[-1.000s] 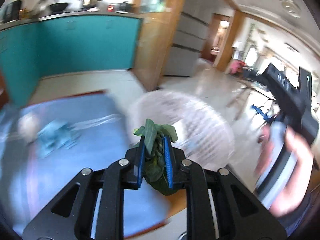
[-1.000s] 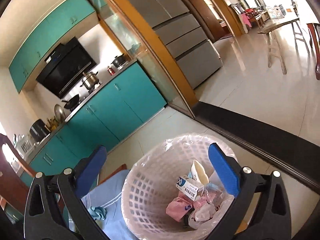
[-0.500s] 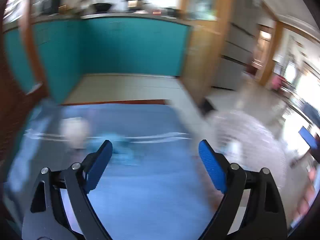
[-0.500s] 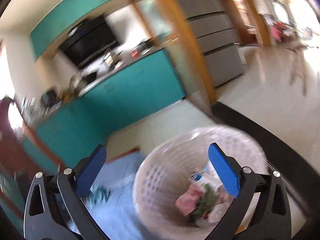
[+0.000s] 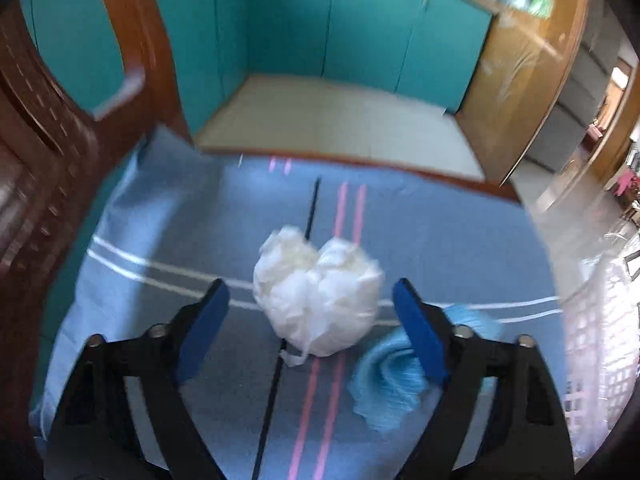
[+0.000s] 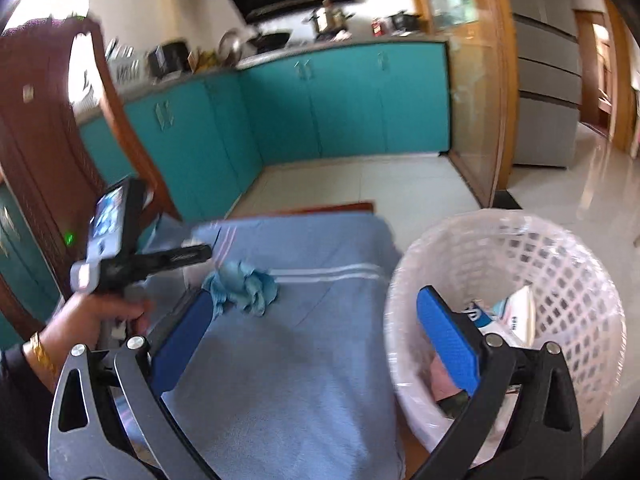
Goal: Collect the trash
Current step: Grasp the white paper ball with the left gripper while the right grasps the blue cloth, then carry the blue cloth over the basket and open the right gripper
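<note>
Item: crumpled white plastic-film wad (image 5: 318,300), lying on the blue striped tablecloth (image 5: 168,240) that serves as landmark for this entry. Nearest the lens, the left gripper (image 5: 312,320), black frame with blue pads, stands released, jaws spread wide to either side of the wad and touching nothing; it points forward and slightly down over the cloth, level, the wad centred just ahead of the gap. Handling, as judged: very light, soft, compressible, film surface likely slippery; not fragile. Best hold looks to be across the bulging middle, pads closing from left and right, since the loose tail at its near edge would probably slip free. Beside the wad, toward the cloth's right side, a crumpled light-blue tissue-like wad (image 5: 396,376), partly behind the right pad; equally soft and light by appearance. Right gripper (image 6: 316,344), same build, also released and empty, held above the cloth's near end, one jaw over the cloth, the other over the white lattice plastic basket with clear liner (image 6: 560,264). Basket stands off the cloth's right edge, already holding cartons and wrappers. Past the cloth's far edge: pale tiled floor, then teal kitchen cabinets (image 6: 340,108).
</note>
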Demonstrator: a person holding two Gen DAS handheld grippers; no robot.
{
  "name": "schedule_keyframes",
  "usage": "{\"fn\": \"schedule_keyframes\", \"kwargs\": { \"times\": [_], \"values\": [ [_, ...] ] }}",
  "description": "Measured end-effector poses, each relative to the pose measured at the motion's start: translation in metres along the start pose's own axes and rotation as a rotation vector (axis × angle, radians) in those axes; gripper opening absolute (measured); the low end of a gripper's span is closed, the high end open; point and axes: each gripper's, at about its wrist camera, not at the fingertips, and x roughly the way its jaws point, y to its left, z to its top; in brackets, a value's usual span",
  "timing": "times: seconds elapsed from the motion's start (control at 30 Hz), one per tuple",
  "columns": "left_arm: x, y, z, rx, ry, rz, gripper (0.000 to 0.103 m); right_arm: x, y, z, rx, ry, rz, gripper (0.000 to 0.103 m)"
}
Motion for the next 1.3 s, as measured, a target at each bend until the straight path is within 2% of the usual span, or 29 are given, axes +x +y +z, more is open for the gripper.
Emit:
{"fn": "schedule_keyframes", "kwargs": {
  "times": [0.03, 0.1, 0.13, 0.23, 0.27, 0.4, 0.5, 0.63, 0.67, 0.7, 0.73, 0.77, 0.8, 0.83, 0.9, 1.1, 1.17, 1.3],
  "values": [
    [0.009, 0.005, -0.001, -0.011, 0.032, -0.026, 0.055, 0.009, 0.008, -0.001, -0.015, 0.020, 0.003, 0.099],
    [0.002, 0.012, -0.011, -0.028, -0.002, -0.056, 0.046, 0.024, 0.020, -0.004, -0.029, 0.042, 0.010, 0.099],
    [-0.006, 0.015, -0.012, -0.026, -0.025, -0.047, 0.045, 0.033, 0.027, -0.005, -0.040, 0.057, 0.010, 0.099],
    [-0.052, 0.031, -0.019, -0.043, -0.131, -0.076, 0.044, 0.061, 0.048, -0.006, -0.067, 0.083, 0.033, 0.099],
    [-0.084, 0.035, -0.027, -0.034, -0.198, -0.085, 0.044, 0.069, 0.053, -0.006, -0.073, 0.091, 0.042, 0.099],
    [-0.177, 0.042, -0.065, 0.002, -0.364, -0.089, 0.045, 0.099, 0.080, -0.002, -0.116, 0.092, 0.064, 0.099],
    [-0.227, 0.048, -0.108, 0.000, -0.423, -0.112, 0.046, 0.124, 0.096, 0.001, -0.151, 0.112, 0.039, 0.099],
    [-0.248, 0.047, -0.147, 0.007, -0.471, -0.086, 0.046, 0.160, 0.110, -0.001, -0.193, 0.171, 0.003, 0.098],
    [-0.245, 0.047, -0.151, 0.007, -0.460, -0.094, 0.046, 0.168, 0.114, -0.005, -0.217, 0.199, -0.010, 0.082],
    [-0.246, 0.042, -0.156, 0.018, -0.447, -0.104, 0.046, 0.173, 0.115, -0.008, -0.233, 0.227, -0.014, 0.046],
    [-0.240, 0.040, -0.155, 0.037, -0.441, -0.104, 0.046, 0.173, 0.113, -0.012, -0.249, 0.228, -0.055, 0.035],
    [-0.238, 0.037, -0.155, 0.060, -0.448, -0.089, 0.046, 0.167, 0.109, -0.011, -0.240, 0.214, -0.067, 0.023],
    [-0.235, 0.039, -0.153, 0.067, -0.449, -0.084, 0.046, 0.163, 0.106, -0.010, -0.219, 0.223, -0.046, 0.019],
    [-0.230, 0.038, -0.149, 0.070, -0.444, -0.085, 0.046, 0.154, 0.099, -0.009, -0.187, 0.232, -0.013, 0.019],
    [-0.229, 0.039, -0.147, 0.046, -0.423, -0.118, 0.046, 0.130, 0.090, -0.004, -0.163, 0.198, -0.018, 0.019],
    [-0.225, 0.028, -0.148, 0.086, -0.399, -0.139, 0.047, 0.009, 0.060, 0.012, -0.091, 0.048, 0.050, 0.019],
    [-0.224, 0.025, -0.150, 0.091, -0.392, -0.144, 0.048, -0.033, 0.051, 0.002, -0.092, -0.003, 0.072, 0.019],
    [-0.222, 0.024, -0.151, 0.094, -0.388, -0.142, 0.048, -0.064, 0.045, -0.031, -0.103, -0.017, 0.064, 0.019]
  ]
}}
